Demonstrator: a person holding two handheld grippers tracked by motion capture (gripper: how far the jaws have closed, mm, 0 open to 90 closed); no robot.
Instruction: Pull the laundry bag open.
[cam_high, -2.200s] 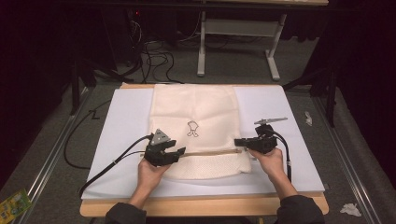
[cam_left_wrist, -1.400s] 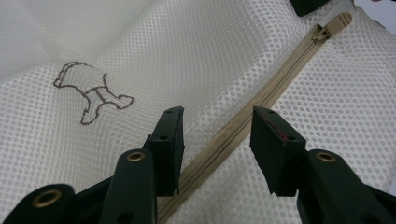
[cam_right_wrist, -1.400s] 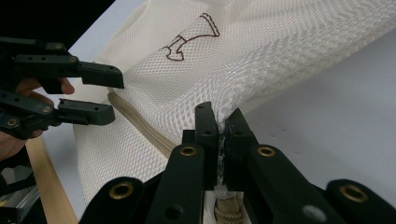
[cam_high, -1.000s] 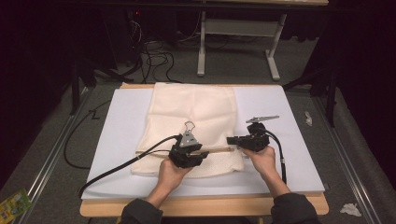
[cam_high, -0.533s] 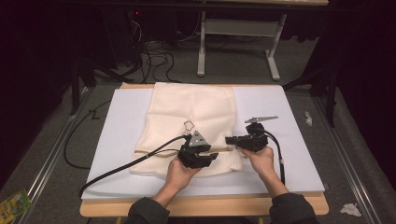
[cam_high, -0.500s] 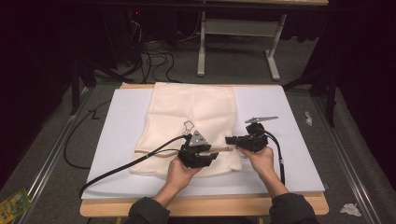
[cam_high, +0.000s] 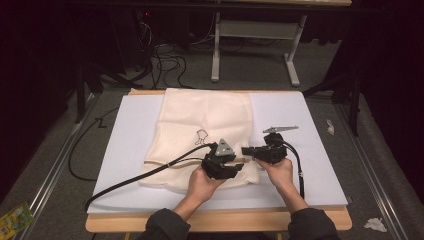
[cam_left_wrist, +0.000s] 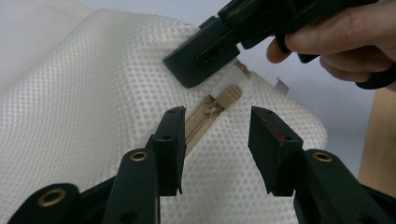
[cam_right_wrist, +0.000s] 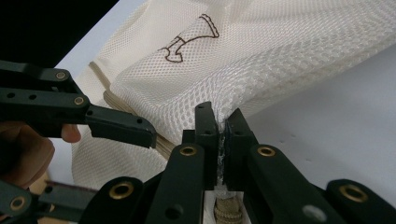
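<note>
High view: zipped mesh bag (cam_high: 200, 130), flat.

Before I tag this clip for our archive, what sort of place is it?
Probably a lab or workshop: a wooden table topped with a white board, cables on grey carpet, a desk frame behind.
</note>
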